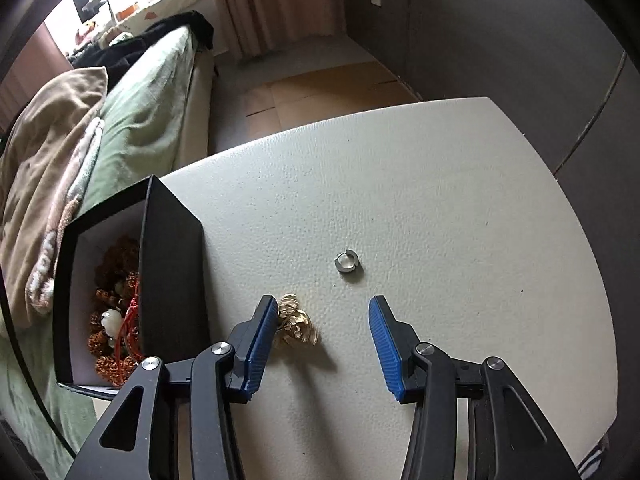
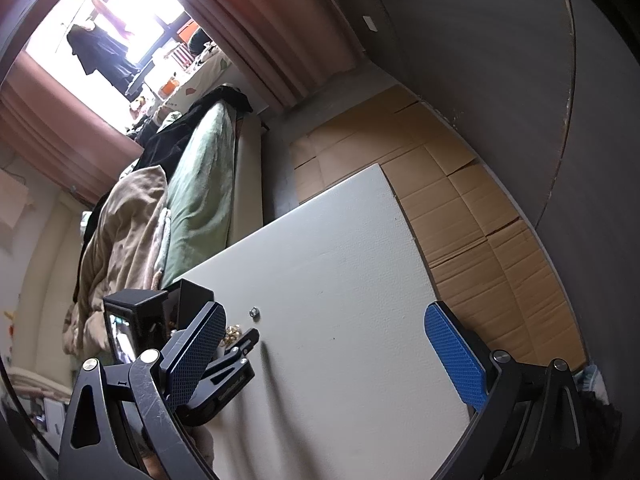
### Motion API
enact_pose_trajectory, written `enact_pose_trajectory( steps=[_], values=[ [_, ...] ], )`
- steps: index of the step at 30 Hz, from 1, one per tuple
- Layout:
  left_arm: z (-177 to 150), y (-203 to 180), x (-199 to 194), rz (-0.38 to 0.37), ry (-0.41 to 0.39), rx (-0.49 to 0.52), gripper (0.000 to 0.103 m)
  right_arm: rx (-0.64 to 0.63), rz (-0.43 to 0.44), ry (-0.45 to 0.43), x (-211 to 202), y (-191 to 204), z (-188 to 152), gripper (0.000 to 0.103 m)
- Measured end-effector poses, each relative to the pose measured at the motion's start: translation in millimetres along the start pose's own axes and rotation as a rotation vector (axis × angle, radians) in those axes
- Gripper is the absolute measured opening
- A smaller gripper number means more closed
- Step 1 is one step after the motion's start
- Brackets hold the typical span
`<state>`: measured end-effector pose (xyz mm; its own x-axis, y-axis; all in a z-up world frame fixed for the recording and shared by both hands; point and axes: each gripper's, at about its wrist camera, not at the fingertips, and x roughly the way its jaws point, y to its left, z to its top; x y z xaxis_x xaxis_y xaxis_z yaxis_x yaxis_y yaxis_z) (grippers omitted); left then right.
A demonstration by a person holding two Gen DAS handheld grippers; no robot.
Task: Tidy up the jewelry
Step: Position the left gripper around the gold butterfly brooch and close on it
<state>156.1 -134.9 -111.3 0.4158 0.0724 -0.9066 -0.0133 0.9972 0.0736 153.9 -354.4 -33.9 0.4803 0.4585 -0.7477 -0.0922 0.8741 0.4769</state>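
A gold coiled piece of jewelry (image 1: 295, 321) lies on the white table (image 1: 440, 200), touching the inside of my left gripper's left finger (image 1: 260, 336). My left gripper (image 1: 323, 303) is open around it. A small silver ring (image 1: 346, 261) lies a little beyond the fingertips. A black box (image 1: 172, 272) at the table's left edge holds brown bead strands with red cord (image 1: 114, 320). My right gripper (image 2: 326, 316) is open and empty above the table's near part. In the right wrist view the ring (image 2: 254, 312), the gold piece (image 2: 233, 333) and the box (image 2: 192, 300) show small.
A bed with a green cover (image 1: 148, 120) and a beige blanket (image 1: 44, 168) runs along the table's left side. Flattened cardboard (image 2: 460, 208) covers the floor beyond and to the right of the table. Dark walls (image 1: 500, 32) stand behind.
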Motion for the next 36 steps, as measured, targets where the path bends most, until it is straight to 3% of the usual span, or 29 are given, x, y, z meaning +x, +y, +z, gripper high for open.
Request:
enact_pose_trajectory(
  steps=[2, 4, 6, 9, 13, 15, 17, 22, 25, 31, 36],
  values=[
    [0.2, 0.9, -1.0, -0.017, -0.001, -0.002, 0.049, 0.002, 0.001, -0.001, -0.6, -0.6, 0.5, 0.101],
    [1.0, 7.7, -2.5, -0.109, 0.007, -0.045, 0.047, 0.005, 0.002, -0.002, -0.8, -0.9, 0.9, 0.101],
    [3.0, 13.7, -3.0, -0.176, 0.020, -0.078, 0.027, 0.005, 0.004, -0.003, -0.5, -0.2, 1.4, 0.101],
    [3.8, 20.4, 1.5, -0.264, 0.053, -0.115, 0.018, 0.002, 0.004, -0.001, 0.8, 1.3, 1.5, 0.101],
    [4.0, 17.3, -9.7, -0.352, 0.044, -0.111, 0.017, -0.002, 0.002, 0.004, 2.3, 2.7, 1.5, 0.101],
    [5.5, 16.0, -18.8, -0.316, 0.014, -0.092, 0.017, -0.002, 0.001, 0.006, 3.2, 2.8, 2.1, 0.101],
    [4.8, 11.6, -26.0, -0.228, -0.007, -0.056, 0.017, -0.003, 0.001, 0.006, 3.2, 2.7, 2.2, 0.101],
    [1.6, 11.3, -15.1, -0.157, 0.047, -0.034, 0.020, -0.012, -0.004, 0.013, 6.5, 5.4, 0.4, 0.101],
    [-0.3, 7.9, -10.6, -0.120, 0.051, -0.017, 0.052, -0.012, -0.004, 0.015, 7.8, 6.3, -0.2, 0.101],
    [-0.5, 4.8, -12.9, -0.104, 0.029, 0.009, 0.053, -0.011, -0.002, 0.013, 7.4, 6.9, -0.4, 0.101],
    [-1.0, 1.5, -8.7, -0.049, 0.045, 0.023, 0.053, -0.005, 0.000, 0.013, 6.6, 4.9, -0.6, 0.101]
  ],
)
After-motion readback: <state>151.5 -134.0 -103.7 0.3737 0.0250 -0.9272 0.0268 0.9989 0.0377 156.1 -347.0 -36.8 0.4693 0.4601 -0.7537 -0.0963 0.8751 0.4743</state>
